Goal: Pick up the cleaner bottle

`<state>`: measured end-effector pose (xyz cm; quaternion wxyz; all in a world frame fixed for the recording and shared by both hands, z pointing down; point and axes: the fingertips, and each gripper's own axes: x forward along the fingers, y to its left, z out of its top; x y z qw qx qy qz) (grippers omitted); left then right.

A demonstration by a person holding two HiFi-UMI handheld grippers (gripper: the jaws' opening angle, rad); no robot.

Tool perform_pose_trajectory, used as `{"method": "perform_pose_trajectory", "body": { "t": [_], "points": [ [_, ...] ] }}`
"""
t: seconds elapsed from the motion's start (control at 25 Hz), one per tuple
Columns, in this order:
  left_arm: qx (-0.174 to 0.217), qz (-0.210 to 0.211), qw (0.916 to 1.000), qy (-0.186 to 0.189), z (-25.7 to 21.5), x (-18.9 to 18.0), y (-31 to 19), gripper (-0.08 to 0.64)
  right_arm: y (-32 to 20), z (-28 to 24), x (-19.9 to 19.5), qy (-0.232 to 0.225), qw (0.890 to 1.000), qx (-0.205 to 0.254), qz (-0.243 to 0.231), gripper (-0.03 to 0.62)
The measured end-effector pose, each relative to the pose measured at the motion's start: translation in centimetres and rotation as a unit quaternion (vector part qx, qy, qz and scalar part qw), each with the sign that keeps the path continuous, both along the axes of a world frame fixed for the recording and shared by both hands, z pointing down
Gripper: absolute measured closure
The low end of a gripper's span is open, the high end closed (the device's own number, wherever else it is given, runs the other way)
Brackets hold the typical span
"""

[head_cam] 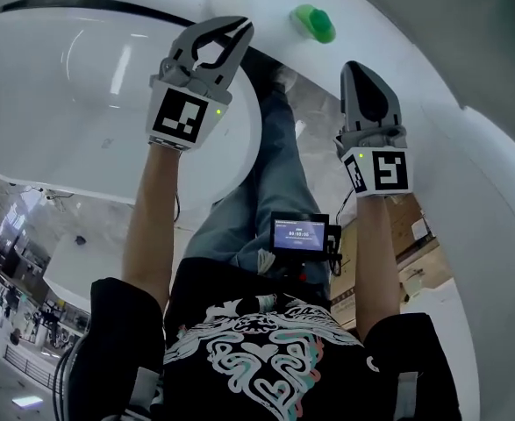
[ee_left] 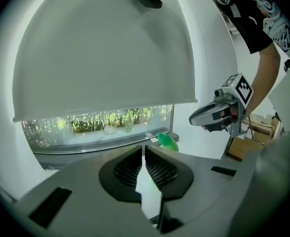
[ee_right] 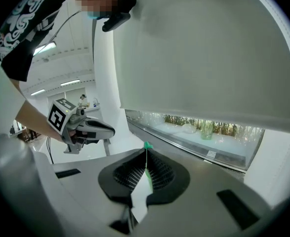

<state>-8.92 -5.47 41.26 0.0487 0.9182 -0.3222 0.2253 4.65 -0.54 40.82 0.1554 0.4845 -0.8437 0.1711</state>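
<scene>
The green cleaner bottle rests on a white curved ledge at the top of the head view, ahead of both grippers. My left gripper is held up to the bottle's left, jaws touching at the tips and empty. My right gripper is below and right of the bottle, also shut and empty. In the left gripper view the bottle shows just past the shut jaws, with the right gripper to its right. A sliver of the green bottle peeks over the right gripper's jaw tips.
A lowered white roller blind hangs above a window strip with plants behind the ledge. A large white rounded surface lies at left. Cardboard boxes stand on the floor at right. A small screen device hangs at the person's waist.
</scene>
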Motion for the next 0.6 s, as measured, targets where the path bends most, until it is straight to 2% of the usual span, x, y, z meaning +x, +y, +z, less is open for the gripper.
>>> {"method": "perform_pose_trajectory", "body": {
  "t": [0.28, 0.6],
  "points": [
    [-0.007, 0.053, 0.9974, -0.049, 4.2, 1.2, -0.5, 0.543, -1.1, 3.1, -0.1, 0.01, 1.0, -0.013, -0.002, 0.565],
    [-0.008, 0.094, 0.9948, -0.04, 6.8, 2.6, -0.5, 0.543, -0.4, 6.5, -0.3, 0.013, 0.999, -0.031, -0.008, 0.565]
  ]
}}
